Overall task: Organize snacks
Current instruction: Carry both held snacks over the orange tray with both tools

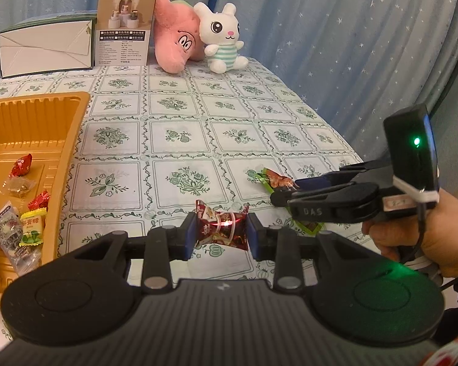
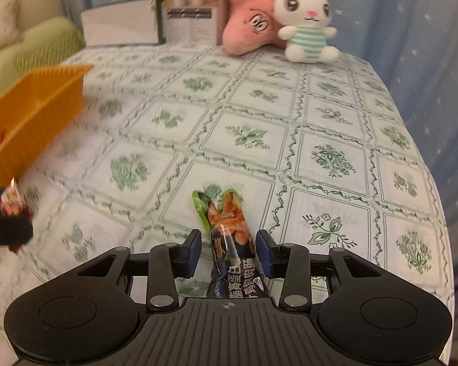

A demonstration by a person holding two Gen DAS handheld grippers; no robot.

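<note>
At the bottom centre of the left wrist view, our left gripper (image 1: 221, 234) is clamped on a dark red wrapped candy (image 1: 221, 228), both blue pads pressed against its sides, and it looks lifted clear of the patterned tablecloth (image 1: 174, 140). Along the left edge of that frame sits the orange tray (image 1: 55, 140), already holding several wrapped sweets (red, yellow and clear ones).

Low in the middle of the right wrist view, our right gripper (image 2: 227, 251) straddles a long snack packet (image 2: 229, 231) with a green tip, lying on the cloth. Its jaws stand apart with a little gap on each side, so nothing is gripped there yet.

We judge we are mid-sort: one candy in hand for the tray, one packet about to be picked up. Next, we would carry the candy leftward over the tray's ribbed wall and release it inside, while the right jaws need to close squarely on the packet's narrow body before lifting, since its slick wrapper could slip.
</note>
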